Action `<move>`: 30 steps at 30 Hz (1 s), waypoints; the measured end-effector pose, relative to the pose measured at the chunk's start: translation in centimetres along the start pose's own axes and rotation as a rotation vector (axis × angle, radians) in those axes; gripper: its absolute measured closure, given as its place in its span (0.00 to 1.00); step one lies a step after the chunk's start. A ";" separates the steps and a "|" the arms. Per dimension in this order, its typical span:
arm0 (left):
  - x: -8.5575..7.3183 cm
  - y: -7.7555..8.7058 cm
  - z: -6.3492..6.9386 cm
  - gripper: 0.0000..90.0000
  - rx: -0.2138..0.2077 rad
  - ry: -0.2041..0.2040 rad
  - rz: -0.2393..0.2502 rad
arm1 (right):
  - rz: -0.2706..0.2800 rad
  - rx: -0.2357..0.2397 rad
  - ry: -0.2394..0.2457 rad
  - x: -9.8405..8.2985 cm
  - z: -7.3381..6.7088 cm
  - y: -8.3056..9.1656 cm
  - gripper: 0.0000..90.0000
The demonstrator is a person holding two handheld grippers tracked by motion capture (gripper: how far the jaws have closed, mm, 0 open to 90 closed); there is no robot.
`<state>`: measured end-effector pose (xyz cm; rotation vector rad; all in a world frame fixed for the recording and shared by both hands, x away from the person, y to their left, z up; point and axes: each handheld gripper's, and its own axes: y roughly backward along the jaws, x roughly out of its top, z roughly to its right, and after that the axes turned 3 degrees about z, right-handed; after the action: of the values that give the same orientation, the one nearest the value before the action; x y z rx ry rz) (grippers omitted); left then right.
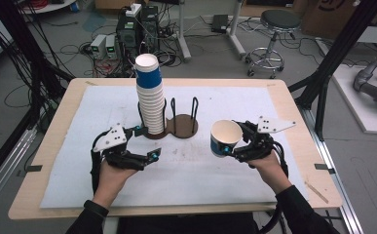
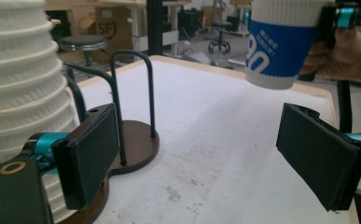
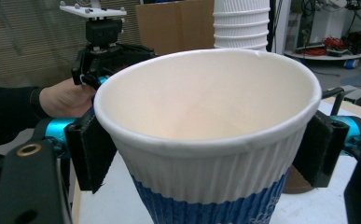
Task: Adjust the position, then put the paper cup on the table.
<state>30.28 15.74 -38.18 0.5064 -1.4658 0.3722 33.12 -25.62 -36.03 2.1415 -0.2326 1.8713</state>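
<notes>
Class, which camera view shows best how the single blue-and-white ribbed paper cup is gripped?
The right gripper view: both black fingers press the blue-and-white ribbed paper cup just below its rim. The high view shows it small; the left gripper view shows its printed side, raised.

This is a robotics or engineering lab. A wooden worktop (image 1: 293,122) with a white mat stands on a grey floor strewn with loose black cables (image 1: 69,51). Behind it, desktop computer towers (image 1: 137,27) and small power units (image 1: 103,46) sit directly on the floor, wired together. A round black workshop stool (image 1: 273,34) on a chrome base stands to the right, near cardboard boxes (image 1: 332,14). Black metal framing (image 1: 337,53) rises beside the worktop, and part of a grey robot arm (image 1: 373,85) lies on a white platform at the far right.
</notes>
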 end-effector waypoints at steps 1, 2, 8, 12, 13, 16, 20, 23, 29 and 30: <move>0.1 0.1 0.1 0.15 0.000 -0.007 0.005 | 0.003 -0.002 0.005 0.0 0.1 0.0 0.22; 0.1 0.1 0.1 0.15 0.000 -0.007 0.010 | 0.005 -0.005 0.004 0.0 0.1 0.1 0.22; 0.2 -0.2 0.6 0.15 -0.018 -0.019 0.014 | 0.007 -0.004 0.003 0.0 0.1 0.2 0.22; 0.1 -0.4 0.6 0.15 -0.022 -0.016 0.007 | 0.004 -0.009 0.006 0.0 0.1 0.3 0.22; 0.0 -0.4 0.6 0.15 -0.023 -0.016 0.004 | 0.003 -0.009 0.003 0.0 0.0 0.3 0.22; 0.0 -0.5 0.6 0.15 -0.022 -0.012 0.002 | 0.005 -0.008 0.006 0.0 0.1 0.2 0.22; -0.2 -0.6 0.7 0.15 -0.028 -0.013 -0.005 | -0.001 -0.010 0.005 0.0 0.0 0.2 0.22; -0.2 -0.7 0.7 0.15 -0.028 -0.017 -0.008 | 0.006 -0.011 0.015 0.0 0.0 0.2 0.22; -0.4 -0.6 0.6 0.15 -0.022 -0.011 -0.012 | 0.005 -0.015 0.009 0.0 0.1 0.2 0.22; -0.5 -0.6 0.6 0.15 -0.019 -0.012 -0.012 | 0.004 -0.016 0.008 0.0 0.1 0.3 0.22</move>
<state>30.07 14.98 -38.68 0.5029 -1.4757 0.3463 33.13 -25.90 -35.99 2.1242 -0.2496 1.8741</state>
